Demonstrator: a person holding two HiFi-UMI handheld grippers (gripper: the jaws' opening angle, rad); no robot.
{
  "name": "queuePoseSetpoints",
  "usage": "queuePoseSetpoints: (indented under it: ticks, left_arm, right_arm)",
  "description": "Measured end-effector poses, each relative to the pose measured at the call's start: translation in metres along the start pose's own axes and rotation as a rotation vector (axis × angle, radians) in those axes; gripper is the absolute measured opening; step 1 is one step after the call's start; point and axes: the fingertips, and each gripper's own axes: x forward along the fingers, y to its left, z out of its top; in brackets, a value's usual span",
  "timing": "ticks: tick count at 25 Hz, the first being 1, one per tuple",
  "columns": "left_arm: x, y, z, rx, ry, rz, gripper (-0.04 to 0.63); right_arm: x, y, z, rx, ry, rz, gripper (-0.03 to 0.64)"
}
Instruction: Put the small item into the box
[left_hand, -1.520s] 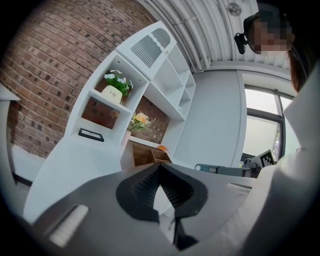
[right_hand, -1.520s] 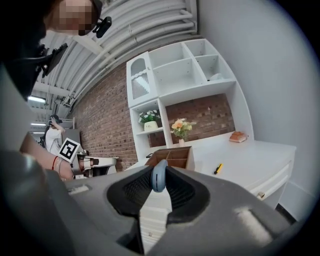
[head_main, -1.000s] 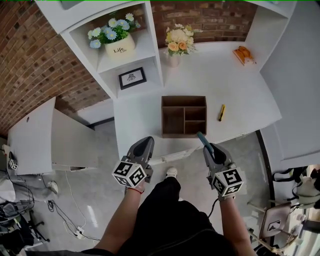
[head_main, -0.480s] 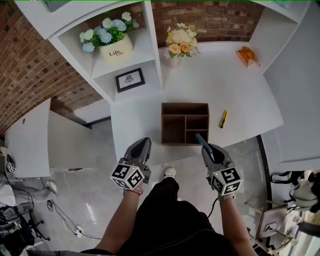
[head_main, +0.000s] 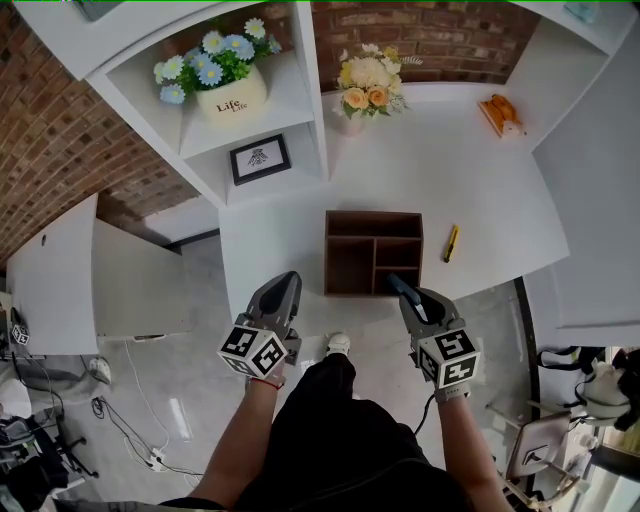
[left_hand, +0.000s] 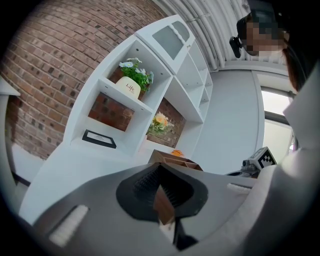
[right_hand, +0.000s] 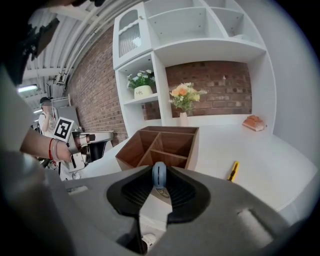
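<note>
While the right gripper (head_main: 404, 290) hung at the 5 o'clock corner of the box (head_main: 349, 265), its jaws were clamped on the small blue item (right_hand: 159, 174) and held partly apart by its width. The item's rounded end poked out ahead of the pads. It lay over the near wall or just short of it, and the head view did not settle which.

The left gripper (head_main: 288, 283) waited off the box's 7 o'clock corner, tips together and gripping nothing, so nothing steadied the box.

A release made too soon would probably drop the item off the table (head_main: 420, 170) edge, since the box sat close to it. A low approach might knock the near wall and shove the box toward 12 o'clock. The item also looked slick enough to twist in the grip.

The box was dark brown and wood-grained, square-cornered, with thin partitions dividing it into several compartments. The pads were black and ribbed, the item smooth and pale blue, and the table white and matte. A slim yellow tool (head_main: 451, 243) lay at the box's 3 o'clock.
</note>
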Motion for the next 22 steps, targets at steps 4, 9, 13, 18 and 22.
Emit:
queuePoseSetpoints:
  ticks: [4, 9, 13, 18, 22]
  left_arm:
    - [0.003, 0.004, 0.000, -0.007, 0.002, 0.004, 0.002]
    - [0.005, 0.008, -0.003, -0.015, 0.013, 0.009, 0.002]
    - [0.005, 0.010, -0.002, -0.017, 0.012, 0.011, 0.002]
    - [0.007, 0.012, -0.003, -0.023, 0.016, 0.011, 0.002]
    - [0.009, 0.011, -0.007, -0.028, 0.022, 0.007, 0.002]
  right_arm:
    - [0.007, -0.004, 0.000, 0.005, 0.025, 0.001, 0.080]
    - [0.011, -0.005, -0.003, 0.000, 0.031, 0.000, 0.080]
    - [0.014, -0.001, -0.002, -0.030, 0.041, 0.006, 0.080]
    - [0.012, -0.003, -0.001, -0.044, 0.035, -0.018, 0.081]
    - [0.006, -0.011, 0.000, -0.032, 0.015, -0.044, 0.081]
